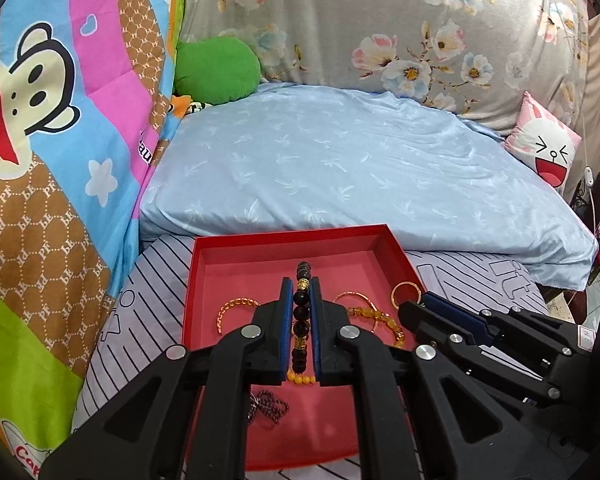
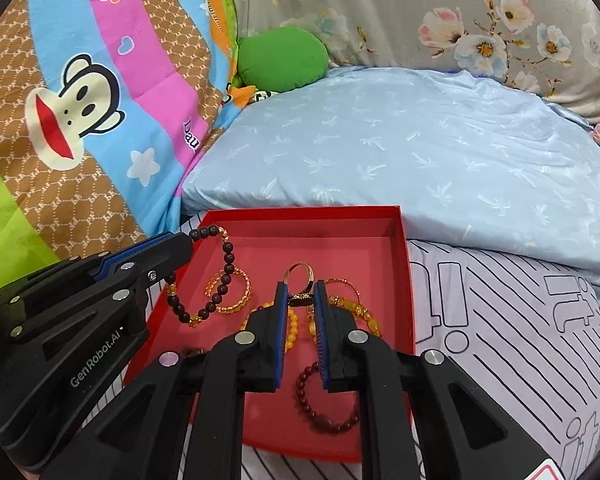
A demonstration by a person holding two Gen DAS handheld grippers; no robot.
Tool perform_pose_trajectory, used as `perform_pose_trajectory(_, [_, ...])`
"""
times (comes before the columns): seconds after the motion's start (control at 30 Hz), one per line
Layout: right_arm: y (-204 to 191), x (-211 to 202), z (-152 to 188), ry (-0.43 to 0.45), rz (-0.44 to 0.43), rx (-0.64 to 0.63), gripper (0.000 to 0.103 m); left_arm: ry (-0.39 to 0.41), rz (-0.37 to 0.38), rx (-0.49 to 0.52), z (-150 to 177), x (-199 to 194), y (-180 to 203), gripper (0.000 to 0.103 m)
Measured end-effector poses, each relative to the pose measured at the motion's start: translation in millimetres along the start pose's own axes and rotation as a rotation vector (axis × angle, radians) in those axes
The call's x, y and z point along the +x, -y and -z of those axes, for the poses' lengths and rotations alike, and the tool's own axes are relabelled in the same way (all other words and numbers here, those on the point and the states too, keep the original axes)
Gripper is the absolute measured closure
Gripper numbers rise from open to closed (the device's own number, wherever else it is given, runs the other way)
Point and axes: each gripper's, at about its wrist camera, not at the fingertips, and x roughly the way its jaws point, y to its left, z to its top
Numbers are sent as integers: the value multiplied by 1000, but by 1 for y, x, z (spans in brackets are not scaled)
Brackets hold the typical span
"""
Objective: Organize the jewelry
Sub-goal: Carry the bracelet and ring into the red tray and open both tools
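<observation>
A red open box (image 1: pixel 288 237) lies on the striped sheet. Over it, my left gripper (image 1: pixel 301 282) is shut on a dark bead bracelet (image 1: pixel 300 320), which hangs as a loop (image 2: pixel 225 276) in the right wrist view. My right gripper (image 2: pixel 300 286) is shut on a gold ring (image 2: pixel 298 272) above the box's middle. From the left wrist view it sits at the box's right edge (image 1: pixel 414 300). Inside the box (image 2: pixel 308 211) lie a gold chain bracelet (image 2: pixel 236 300), an amber bead bracelet (image 2: pixel 358 310), a red bead bracelet (image 2: pixel 324 408) and a dark chain (image 1: pixel 268 404).
A pale blue pillow (image 1: pixel 340 168) lies right behind the box. A cartoon monkey quilt (image 1: pixel 40 160) rises on the left, with a green cushion (image 1: pixel 216 72) and floral bedding (image 1: pixel 380 20) at the back. A pink rabbit pillow (image 1: pixel 544 148) sits far right. Striped sheet (image 2: pixel 500 320) spreads to the right.
</observation>
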Motion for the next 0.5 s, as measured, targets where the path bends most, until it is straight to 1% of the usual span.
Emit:
perform_pose_trajectory(0.23, [6, 34, -6, -42, 9, 17, 91, -37, -20, -6, -5, 33, -7, 95])
perform_pose_trajectory(0.5, [7, 55, -7, -69, 24, 16, 91, -82, -45, -23, 1, 58, -14, 95])
